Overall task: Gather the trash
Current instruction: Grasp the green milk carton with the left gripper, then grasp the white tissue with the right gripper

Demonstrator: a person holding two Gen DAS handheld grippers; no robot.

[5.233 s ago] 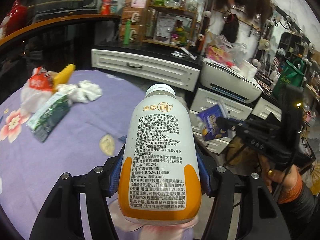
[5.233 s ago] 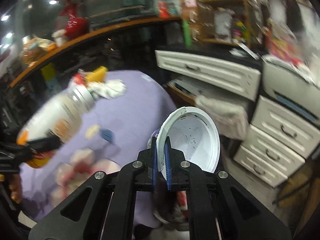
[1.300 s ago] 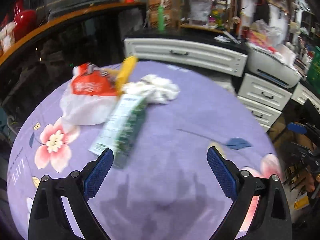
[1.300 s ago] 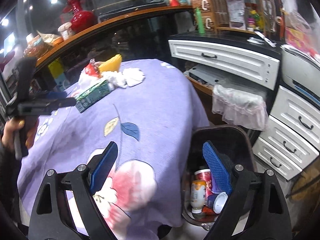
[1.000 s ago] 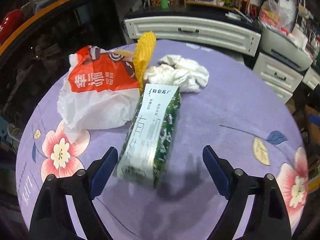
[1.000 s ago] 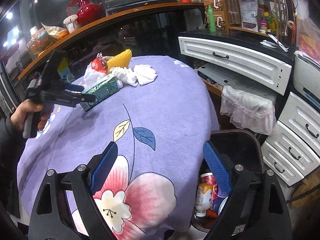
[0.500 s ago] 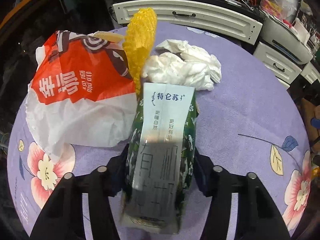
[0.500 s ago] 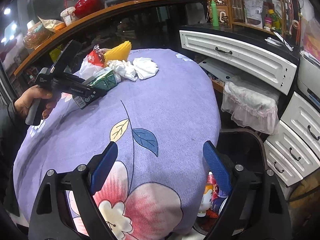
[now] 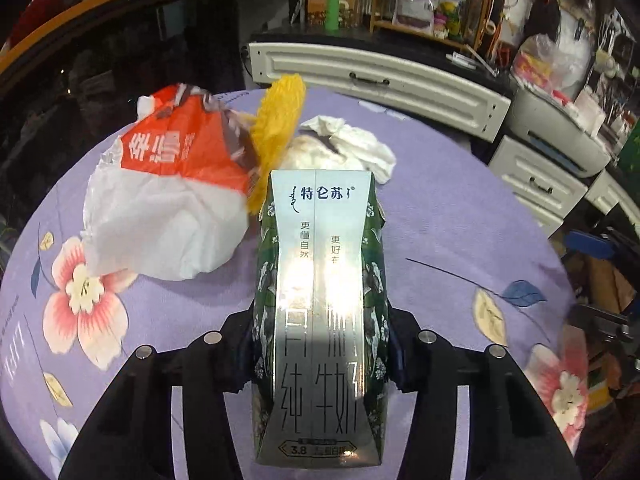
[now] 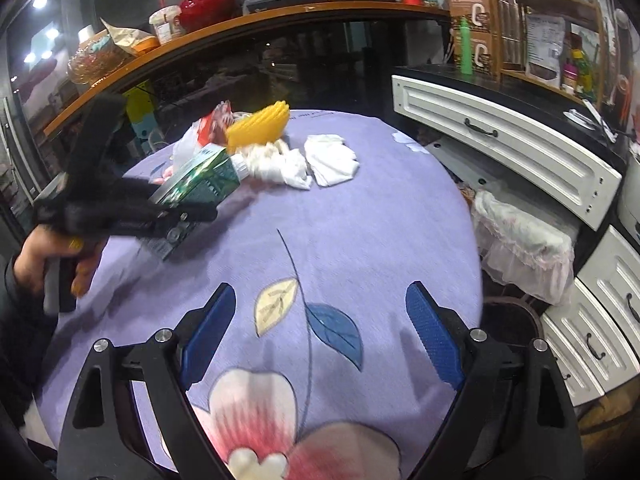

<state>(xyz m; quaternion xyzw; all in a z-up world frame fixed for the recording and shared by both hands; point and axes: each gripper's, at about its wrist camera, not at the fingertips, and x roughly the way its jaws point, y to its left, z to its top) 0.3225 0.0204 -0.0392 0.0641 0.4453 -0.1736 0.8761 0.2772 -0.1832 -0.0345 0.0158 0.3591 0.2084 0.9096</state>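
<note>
My left gripper (image 9: 320, 344) is shut on a green and silver milk carton (image 9: 320, 300), which lies lengthwise between its jaws on the purple flowered tablecloth (image 9: 440, 248). The carton also shows in the right wrist view (image 10: 198, 184), held by the left gripper (image 10: 176, 220). Behind it lie a red and white plastic bag (image 9: 168, 200), a yellow ridged wrapper (image 9: 276, 120) and crumpled white tissues (image 9: 352, 144). My right gripper (image 10: 320, 336) is open and empty above the table's near side, its blue pads (image 10: 434, 336) wide apart.
A dark trash bin (image 10: 516, 320) stands on the floor beside the table's right edge. White drawers (image 10: 500, 148) and a lace-covered box (image 10: 524, 240) stand to the right. A wooden counter (image 10: 240, 28) with a red vase curves behind the table.
My left gripper moved in over the milk carton and shut on it. My right gripper moved from above the bin to over the table, still open.
</note>
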